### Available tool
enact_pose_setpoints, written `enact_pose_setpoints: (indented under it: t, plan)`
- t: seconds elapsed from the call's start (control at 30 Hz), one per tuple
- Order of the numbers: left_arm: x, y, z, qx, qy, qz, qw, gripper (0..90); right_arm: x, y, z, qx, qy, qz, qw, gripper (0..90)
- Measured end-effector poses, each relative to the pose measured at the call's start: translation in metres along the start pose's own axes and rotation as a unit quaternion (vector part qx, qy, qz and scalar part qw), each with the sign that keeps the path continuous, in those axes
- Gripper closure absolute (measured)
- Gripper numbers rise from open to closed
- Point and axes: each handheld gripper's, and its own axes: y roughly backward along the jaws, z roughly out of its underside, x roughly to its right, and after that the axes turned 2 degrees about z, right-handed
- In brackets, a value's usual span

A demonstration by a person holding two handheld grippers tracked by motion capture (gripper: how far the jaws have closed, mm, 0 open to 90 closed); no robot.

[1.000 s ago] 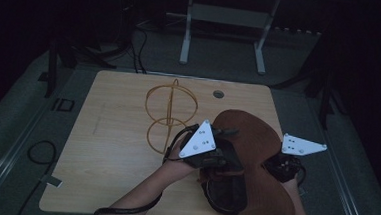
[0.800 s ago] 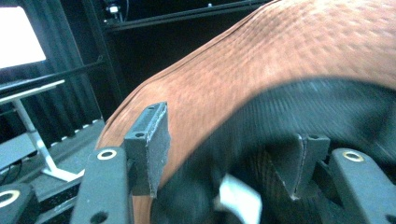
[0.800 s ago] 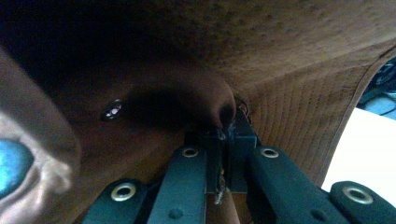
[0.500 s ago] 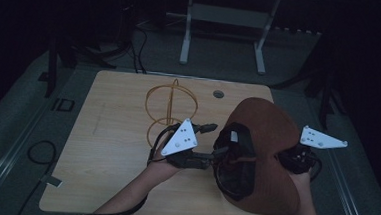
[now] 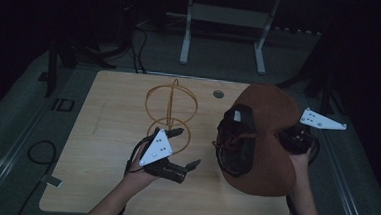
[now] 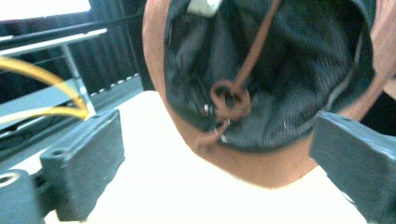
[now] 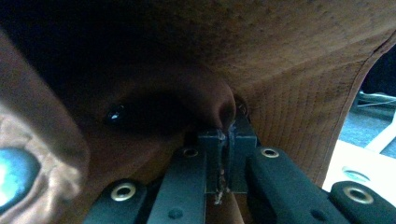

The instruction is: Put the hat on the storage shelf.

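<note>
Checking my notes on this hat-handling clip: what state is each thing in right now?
Brown hat: lifted, tilted, dark lining facing the left hand-held gripper, drawstring hanging inside.
Left hand-held gripper: open, jaws just opened, nothing between them.
Right hand-held gripper: shut on the hat's brim.
Wire hat stand: upright on the table, bare.

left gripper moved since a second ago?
Yes. The left gripper has let go of the brown hat and pulled left, beside the wire stand; its jaws have just been opening, nothing between them.
</note>
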Motion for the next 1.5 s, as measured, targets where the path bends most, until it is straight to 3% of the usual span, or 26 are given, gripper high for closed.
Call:
enact_pose_setpoints:
  t: [0.3,0.4,0.47,0.63,0.67,0.7,0.73,0.77,0.8,0.83,0.87,0.9,0.93,0.97,1.03,1.1,1.13,1.17,1.2,1.27,1.3,1.33,1.4,1.43,1.5]
  plan:
    - [-0.012,0.029,0.037,-0.014,0.019,-0.037,0.9991,2.7,0.014,-0.023,-0.013,0.008,-0.011,0.014,0.9998,86.8]
    - [-0.018,0.043,0.061,-0.032,0.030,-0.068,0.9967,2.8,0.019,-0.035,-0.017,0.010,-0.018,0.014,0.9997,86.8]
    - [-0.020,0.046,0.067,-0.037,0.034,-0.074,0.9960,2.8,0.021,-0.041,-0.019,0.006,-0.016,0.019,0.9997,86.8]
    - [-0.029,0.069,0.100,-0.069,0.067,-0.109,0.9894,2.8,0.025,-0.059,-0.020,-0.007,-0.015,0.023,0.9996,86.7]
    - [-0.029,0.069,0.100,-0.069,0.067,-0.109,0.9894,2.8,0.027,-0.062,-0.020,-0.010,-0.015,0.026,0.9995,86.7]
    - [-0.032,0.078,0.111,-0.085,0.081,-0.127,0.9850,2.7,0.028,-0.066,-0.020,-0.013,-0.016,0.027,0.9994,86.7]
    - [-0.033,0.082,0.116,-0.088,0.087,-0.137,0.9827,2.8,0.030,-0.069,-0.020,-0.015,-0.018,0.028,0.9993,86.7]
    - [-0.033,0.082,0.116,-0.088,0.087,-0.137,0.9827,2.8,0.032,-0.071,-0.021,-0.016,-0.020,0.030,0.9992,86.7]
    - [-0.035,0.089,0.121,-0.105,0.094,-0.154,0.9779,2.8,0.032,-0.071,-0.021,-0.016,-0.020,0.030,0.9992,86.7]
    - [-0.036,0.093,0.124,-0.105,0.096,-0.165,0.9760,2.8,0.034,-0.076,-0.022,-0.020,-0.018,0.034,0.9991,86.7]
    - [-0.039,0.103,0.132,-0.123,0.115,-0.192,0.9669,2.8,0.035,-0.079,-0.022,-0.022,-0.018,0.037,0.9989,86.7]
    - [-0.039,0.103,0.132,-0.123,0.115,-0.192,0.9669,2.8,0.035,-0.079,-0.022,-0.022,-0.018,0.037,0.9989,86.7]
    - [-0.043,0.111,0.140,-0.143,0.133,-0.213,0.9573,2.8,0.037,-0.084,-0.023,-0.029,-0.015,0.040,0.9987,86.7]
    - [-0.043,0.111,0.140,-0.143,0.133,-0.213,0.9573,2.8,0.038,-0.087,-0.023,-0.032,-0.015,0.042,0.9985,86.6]
    - [-0.045,0.118,0.147,-0.156,0.145,-0.230,0.9494,2.8,0.038,-0.090,-0.023,-0.036,-0.013,0.045,0.9982,86.6]
    - [-0.048,0.127,0.156,-0.177,0.162,-0.265,0.9340,2.8,0.039,-0.099,-0.022,-0.043,-0.010,0.052,0.9976,86.6]
    - [-0.048,0.129,0.158,-0.181,0.168,-0.279,0.9280,2.8,0.040,-0.102,-0.022,-0.045,-0.010,0.055,0.9974,86.7]
    - [-0.048,0.129,0.158,-0.181,0.168,-0.279,0.9280,2.7,0.041,-0.105,-0.022,-0.045,-0.012,0.055,0.9974,86.6]
    - [-0.049,0.132,0.160,-0.181,0.174,-0.292,0.9229,2.8,0.041,-0.107,-0.023,-0.045,-0.013,0.057,0.9973,86.7]
    - [-0.052,0.139,0.162,-0.192,0.179,-0.323,0.9093,2.7,0.042,-0.110,-0.024,-0.044,-0.014,0.058,0.9972,86.7]
    - [-0.053,0.143,0.163,-0.183,0.183,-0.340,0.9043,2.8,0.043,-0.112,-0.027,-0.041,-0.018,0.056,0.9974,86.6]
    - [-0.055,0.146,0.164,-0.187,0.187,-0.355,0.8969,2.8,0.042,-0.114,-0.031,-0.037,-0.018,0.057,0.9975,86.7]
    - [-0.058,0.151,0.166,-0.183,0.189,-0.374,0.8894,2.7,0.041,-0.118,-0.039,-0.029,-0.014,0.058,0.9978,86.6]
    - [-0.059,0.153,0.167,-0.190,0.191,-0.387,0.8817,2.8,0.040,-0.120,-0.044,-0.025,-0.013,0.059,0.9978,86.7]
    - [-0.061,0.155,0.169,-0.189,0.195,-0.398,0.8766,2.8,0.037,-0.125,-0.057,-0.018,-0.006,0.058,0.9981,86.6]
